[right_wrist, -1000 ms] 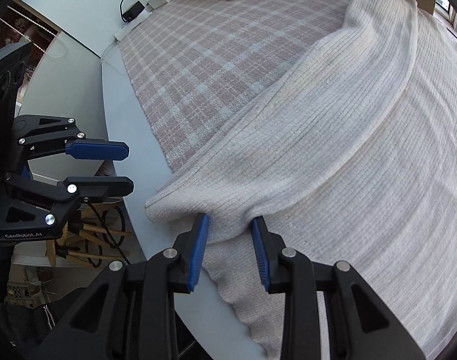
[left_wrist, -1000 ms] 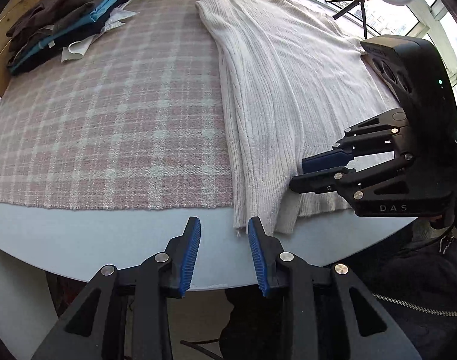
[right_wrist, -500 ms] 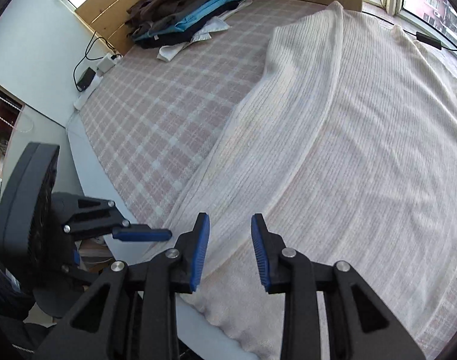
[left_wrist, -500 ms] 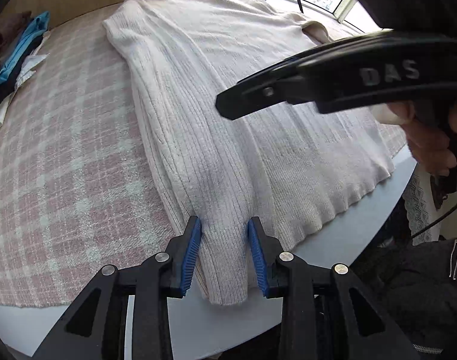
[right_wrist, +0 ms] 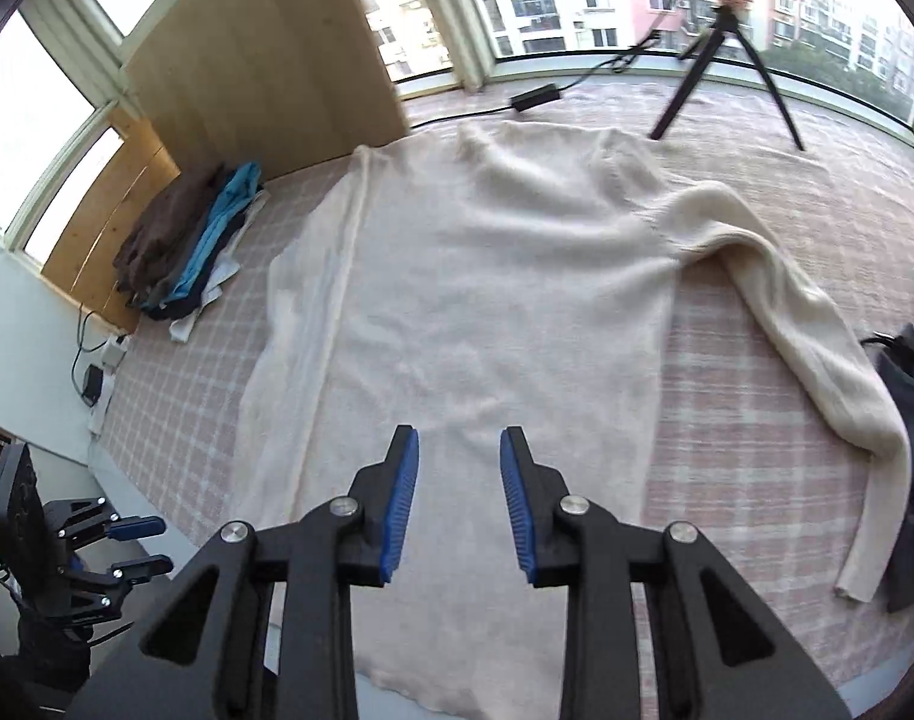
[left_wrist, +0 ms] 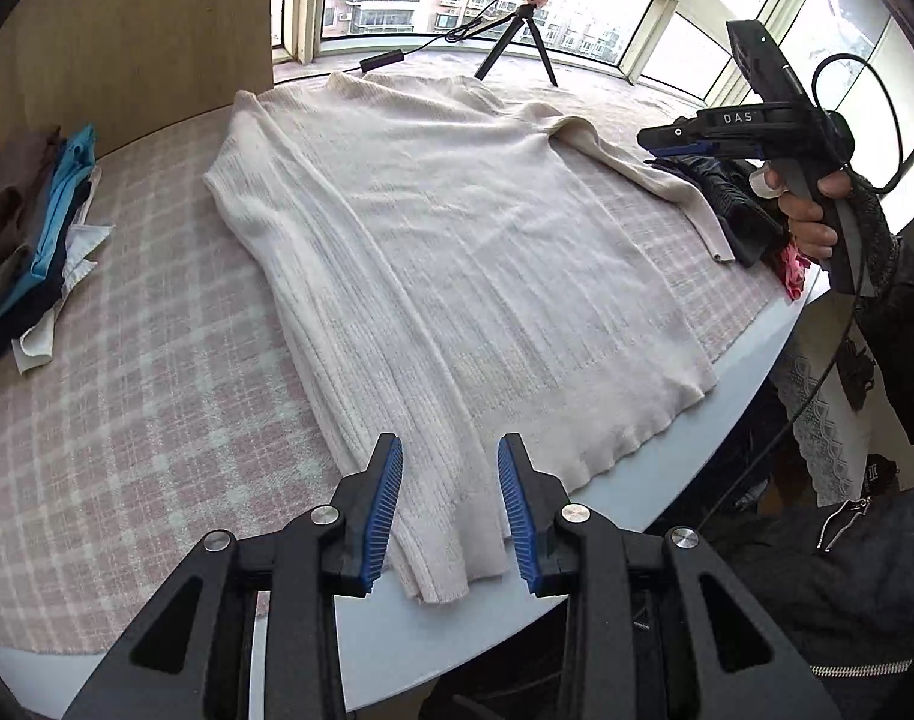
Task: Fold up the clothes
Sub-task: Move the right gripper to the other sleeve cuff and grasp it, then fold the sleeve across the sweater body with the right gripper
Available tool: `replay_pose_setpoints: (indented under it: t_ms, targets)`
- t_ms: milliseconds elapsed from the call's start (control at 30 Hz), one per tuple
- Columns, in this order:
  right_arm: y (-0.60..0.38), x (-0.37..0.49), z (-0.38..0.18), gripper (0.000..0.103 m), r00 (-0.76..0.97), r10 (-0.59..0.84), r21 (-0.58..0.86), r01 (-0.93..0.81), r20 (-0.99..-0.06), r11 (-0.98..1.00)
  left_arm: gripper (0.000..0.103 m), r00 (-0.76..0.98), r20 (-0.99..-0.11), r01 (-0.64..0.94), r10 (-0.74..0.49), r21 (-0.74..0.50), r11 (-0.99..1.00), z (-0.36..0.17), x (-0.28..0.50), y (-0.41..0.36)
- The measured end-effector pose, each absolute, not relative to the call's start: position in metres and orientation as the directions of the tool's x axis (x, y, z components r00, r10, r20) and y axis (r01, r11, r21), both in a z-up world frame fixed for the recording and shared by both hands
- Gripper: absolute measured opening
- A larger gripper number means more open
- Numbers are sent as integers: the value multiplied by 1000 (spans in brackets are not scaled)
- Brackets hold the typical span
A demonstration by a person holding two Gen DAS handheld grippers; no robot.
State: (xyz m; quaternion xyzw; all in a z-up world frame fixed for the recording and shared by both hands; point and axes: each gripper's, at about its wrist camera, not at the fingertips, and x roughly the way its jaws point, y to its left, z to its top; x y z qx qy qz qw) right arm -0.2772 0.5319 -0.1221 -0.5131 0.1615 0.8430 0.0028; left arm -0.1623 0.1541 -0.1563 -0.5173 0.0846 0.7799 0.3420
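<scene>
Now both tongs, left tongs (left_wrist: 450,510) and right tongs (right_wrist: 458,501), gape empty; sweater (left_wrist: 457,252) lies lengthwise ahead, unfolded sleeve (right_wrist: 817,360) nearer right.

Open plaid cloth (left_wrist: 126,396) between the cream sweater (left_wrist: 457,276) and the stack of folded clothes (left_wrist: 30,240) at the far left: wide passage there. Right side blocked by a dark garment pile (left_wrist: 733,204) touching the outstretched sleeve (right_wrist: 817,348). Far edge crowded by tripod legs (right_wrist: 721,60) and a cable.
</scene>
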Motion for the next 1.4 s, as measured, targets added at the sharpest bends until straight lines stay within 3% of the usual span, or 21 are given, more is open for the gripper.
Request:
replay_pose_setpoints:
  t_ms: [133,267,400,467,633,833,967,1000,1067,1267,1300,1400]
  targets:
    - [642,-245,-149,33,-414,-23,191,-368,-910,-910,33,-207,-868,-670,452,-211,-711,-158,-164,207]
    - [697,-220,-177,33,-351,13,151,-435,-936,-888,33,-153,-878,-699,453,-228,-678,-165,-172,273]
    - [736,-225,-173,33,-377,-40,187,-360,-925,-914,33,-112,-880,-752,461,-228,-619,-170,-180,359]
    - [745,-239,-172,33,-346,-33,133,-271,-938,-953,33,-96,-882,-772,461,-227,-594,-175,-184,400]
    - [755,-252,-203,33,-207,-133,160,-122,-969,-979,33,-54,-886,-819,461,-225,-528,-187,-192,503]
    - [744,-198,-217,33,-183,-261,285,-118,-948,-951,33,5,-914,-775,406,-260,-577,-216,-211,521]
    - [731,-189,-238,33,-159,-141,154,-75,-977,-985,33,-33,-920,-768,391,-227,-599,-213,-234,524]
    - [729,-189,-236,31,-182,-138,150,-52,-973,-987,33,-45,-921,-767,388,-217,-604,-212,-240,525]
    - [734,-190,-235,8,-167,-173,185,-54,-971,-981,33,-68,-922,-764,381,-197,-614,-209,-253,527]
    - [773,-173,-172,8,-171,-345,346,24,-923,-938,33,-137,-923,-753,359,-139,-643,-201,-289,531]
    - [781,-170,-162,8,-165,-343,342,35,-925,-939,33,-141,-922,-752,360,-137,-645,-200,-294,532]
    - [797,-166,-158,12,-108,-150,146,45,-983,-988,33,-140,-921,-764,364,-133,-631,-199,-298,540]
